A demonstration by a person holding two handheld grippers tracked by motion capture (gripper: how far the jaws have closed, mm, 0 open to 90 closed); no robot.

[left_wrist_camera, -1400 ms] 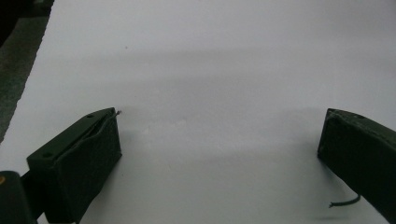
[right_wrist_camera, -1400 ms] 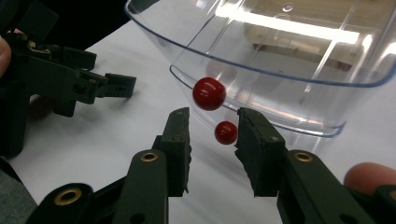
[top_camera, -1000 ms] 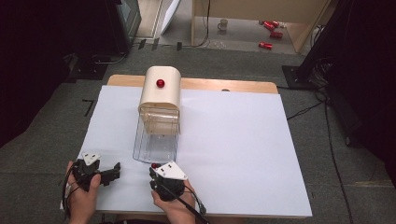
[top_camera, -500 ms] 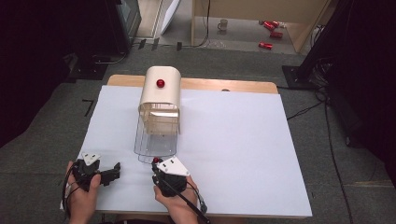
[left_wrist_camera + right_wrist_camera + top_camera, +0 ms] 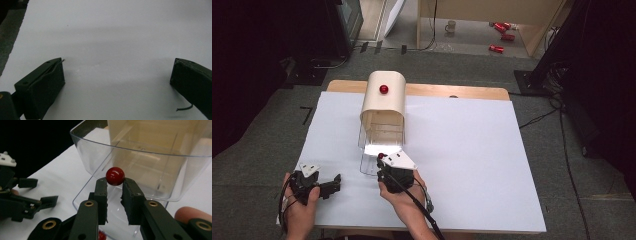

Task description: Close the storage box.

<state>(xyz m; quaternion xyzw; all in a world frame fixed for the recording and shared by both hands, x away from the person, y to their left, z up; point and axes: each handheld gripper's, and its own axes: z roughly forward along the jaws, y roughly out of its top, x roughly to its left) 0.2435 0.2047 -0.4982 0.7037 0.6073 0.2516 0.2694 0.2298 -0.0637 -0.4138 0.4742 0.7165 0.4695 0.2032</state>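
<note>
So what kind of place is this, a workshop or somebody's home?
Most likely a lab or recording studio, not a home. A table under a plain white sheet stands between black curtains, cables trail over grey carpet, and a person's hand works a handheld right gripper holding a red ball.

A wooden table [image 5: 452, 91] covered by white paper [image 5: 472, 165] is set on grey carpet [image 5: 572, 165]. Red cans [image 5: 497, 48] and a mug [image 5: 451, 25] are seen on the floor beyond.

Red ball [image 5: 115, 176], black right gripper [image 5: 114, 182], clear drawer [image 5: 140, 157] — beige box [image 5: 384, 97], white table [image 5: 472, 150].
</note>
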